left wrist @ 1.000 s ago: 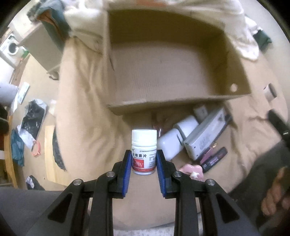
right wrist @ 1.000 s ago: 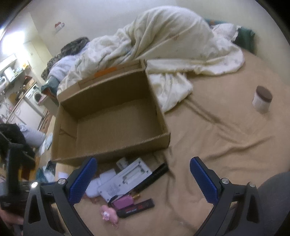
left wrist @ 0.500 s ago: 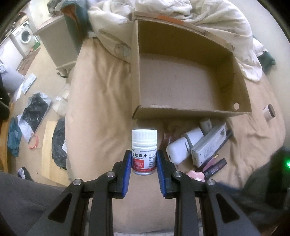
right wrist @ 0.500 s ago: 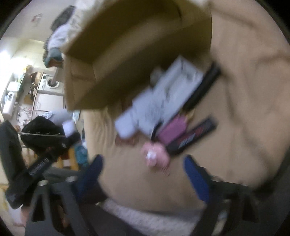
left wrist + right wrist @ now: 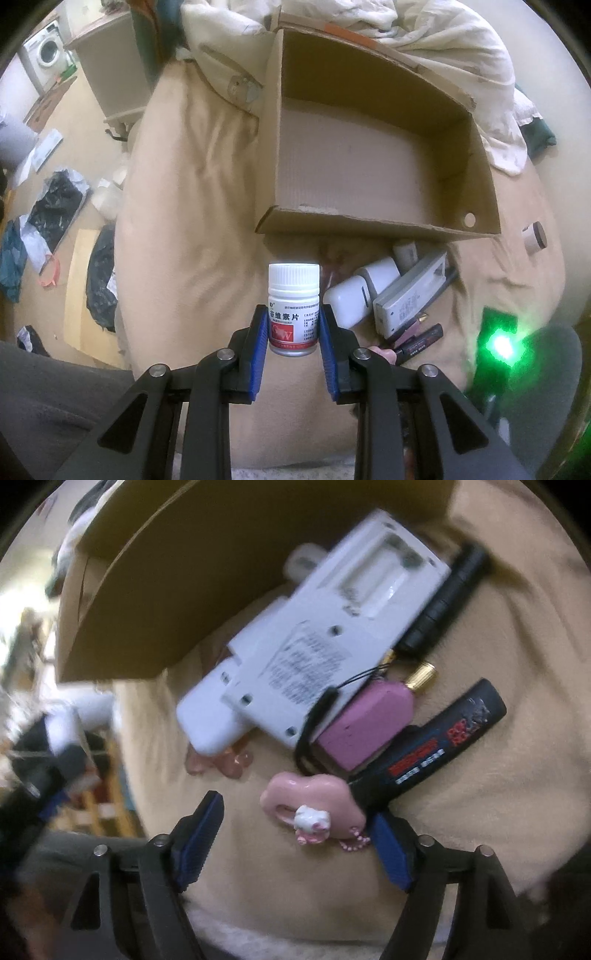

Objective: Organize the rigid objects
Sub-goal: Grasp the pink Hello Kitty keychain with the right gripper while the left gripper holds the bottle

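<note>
Short of the open brown cardboard box (image 5: 373, 162), the left gripper (image 5: 293, 332) clamps an upright white-capped pill bottle (image 5: 293, 310); the box lies straight ahead. Nearer the box's front wall, the right gripper (image 5: 295, 840) gapes around a pink cloud-shaped charm (image 5: 314, 808).

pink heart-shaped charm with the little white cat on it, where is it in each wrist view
Left wrist: only a pink sliver of the pink heart-shaped charm shows, low and right of centre, behind the right finger of the left gripper, which is shut on the white pill bottle.
Right wrist: lower centre, between the open fingers of the right gripper.
Shared landmark: black tube with red print, beside it.
</note>
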Demonstrator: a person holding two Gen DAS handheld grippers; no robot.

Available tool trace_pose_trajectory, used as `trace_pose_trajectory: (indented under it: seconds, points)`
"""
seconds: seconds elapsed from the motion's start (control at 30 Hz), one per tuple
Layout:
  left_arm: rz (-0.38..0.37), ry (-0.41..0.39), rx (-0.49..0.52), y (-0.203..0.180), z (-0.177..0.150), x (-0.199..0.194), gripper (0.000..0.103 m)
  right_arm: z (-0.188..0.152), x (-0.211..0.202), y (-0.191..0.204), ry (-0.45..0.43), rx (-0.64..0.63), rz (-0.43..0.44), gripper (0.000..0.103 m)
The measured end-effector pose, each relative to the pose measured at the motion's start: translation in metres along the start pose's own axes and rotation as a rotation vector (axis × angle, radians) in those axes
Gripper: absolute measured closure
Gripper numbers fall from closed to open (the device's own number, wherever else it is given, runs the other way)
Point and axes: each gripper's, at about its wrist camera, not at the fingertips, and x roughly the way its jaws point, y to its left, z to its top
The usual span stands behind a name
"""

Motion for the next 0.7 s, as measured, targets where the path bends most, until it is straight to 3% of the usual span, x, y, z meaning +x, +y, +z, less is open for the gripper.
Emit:
trace_pose_trajectory:
  seconds: [0.03,0.1,0.43,0.7]
  points:
    - [0.002,-0.001,0.003,0.0,-0.001,0.0,0.079,-0.004,-0.001,0.003,-0.021,0.001,-0.024,0.024]
    - [0.008,-0.001,0.004,0.0,-0.002,0.0,0.079,-0.008,-0.002,0.005,-0.055,-0.001,-0.08,0.044]
    - [0.045,-0.012,0.003,0.004,-0.002,0.001,0.079,-0.02,-0.027,-0.009,-0.057,0.005,0.02,0.045]
    - [0.047,-0.038,0.021,0.0,-0.002,-0.001,0.079,-0.011,-0.098,-0.008,-0.1,-0.08,0.115,0.045]
